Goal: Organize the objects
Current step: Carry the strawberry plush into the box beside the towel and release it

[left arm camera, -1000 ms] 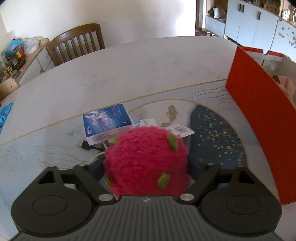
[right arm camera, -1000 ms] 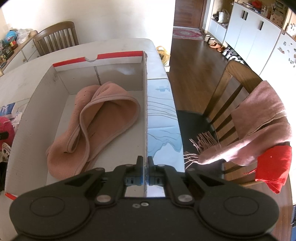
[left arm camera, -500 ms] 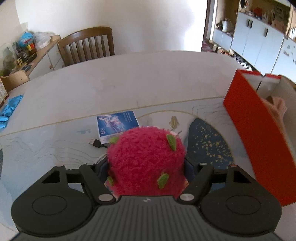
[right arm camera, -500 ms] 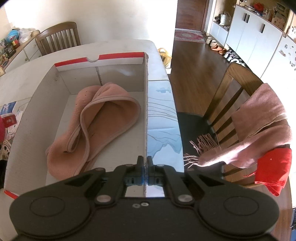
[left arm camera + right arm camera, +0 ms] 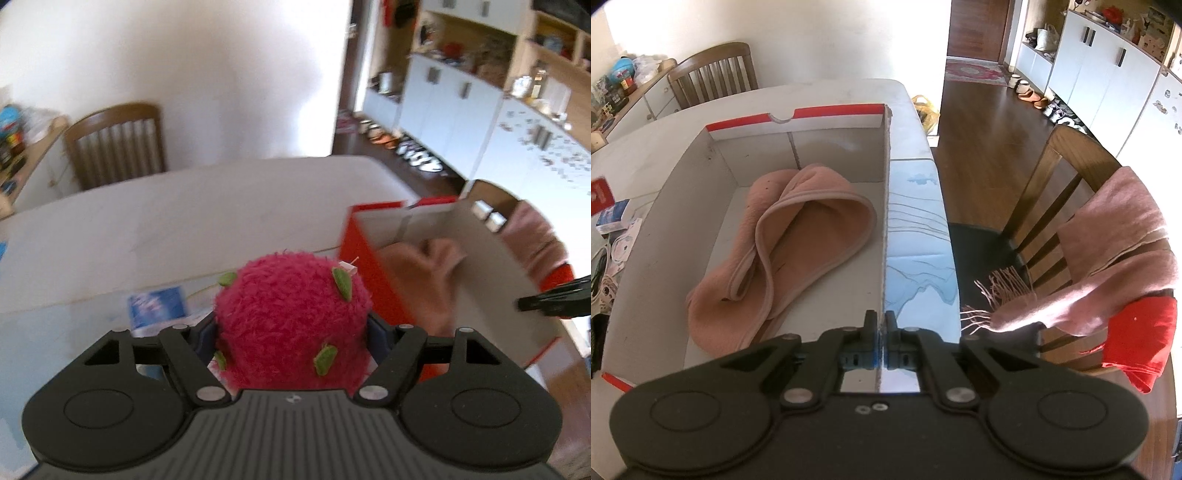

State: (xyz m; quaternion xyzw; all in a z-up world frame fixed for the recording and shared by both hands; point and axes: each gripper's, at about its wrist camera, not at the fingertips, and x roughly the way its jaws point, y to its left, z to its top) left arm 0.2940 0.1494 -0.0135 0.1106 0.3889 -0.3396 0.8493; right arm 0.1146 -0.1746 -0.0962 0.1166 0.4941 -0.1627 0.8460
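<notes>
The left gripper (image 5: 291,332) is clamped on a plush (image 5: 291,317), a fuzzy magenta ball with small green felt leaves and a small white tag at its top right; its fingers stand wide apart, one against each flank of the toy, which fills the gap between them and is held up above the table (image 5: 192,218). The left view is blurred. To the right of the plush stands the box (image 5: 480,258), red outside and pale cardboard inside, its open top tilted toward the camera, with a pink towel (image 5: 424,273) lying in it. At the far right edge of that view a dark gripper tip (image 5: 554,301) reaches to the box's right wall. Left of the plush a blue packet (image 5: 157,304) lies flat on the table, and a wooden chair (image 5: 114,144) stands at the far side by the white wall. The right gripper (image 5: 881,325) has its fingers pressed together on the thin right wall of the box (image 5: 886,206), near its near corner, one finger inside and one outside. From this view the towel (image 5: 798,243) is bunched in a loop on the box floor, nearer the right wall than the left. Right of the box is a strip of table (image 5: 919,236) with a blue line pattern, then a chair (image 5: 1060,173) draped with a fringed pink scarf (image 5: 1119,243) and a red cloth (image 5: 1141,339) hanging below it. Paper items lie on the table left of the box.
</notes>
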